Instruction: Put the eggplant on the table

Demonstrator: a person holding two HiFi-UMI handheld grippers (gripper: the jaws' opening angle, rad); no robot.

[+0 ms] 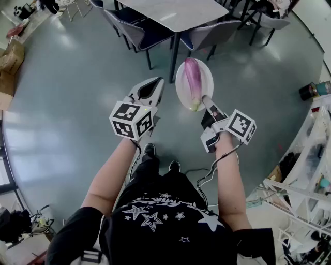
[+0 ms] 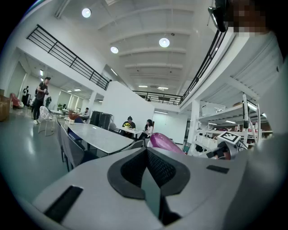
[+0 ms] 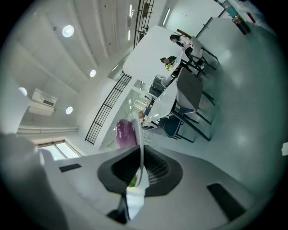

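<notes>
Grey floor [image 1: 67, 103] | 1 eggplant [image 1: 192, 75] on 1 plate [image 1: 208, 83] | R fingers [image 3: 159, 170] pinch plate | L fingers [image 2: 130, 173] closed, empty

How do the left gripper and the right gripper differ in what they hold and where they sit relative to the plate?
The right gripper is shut on the rim of the white plate that carries the eggplant; the left gripper is shut on nothing. The right gripper touches the plate at its near edge; the left gripper sits beside it, apart. Both are held above the floor, short of the table.
</notes>
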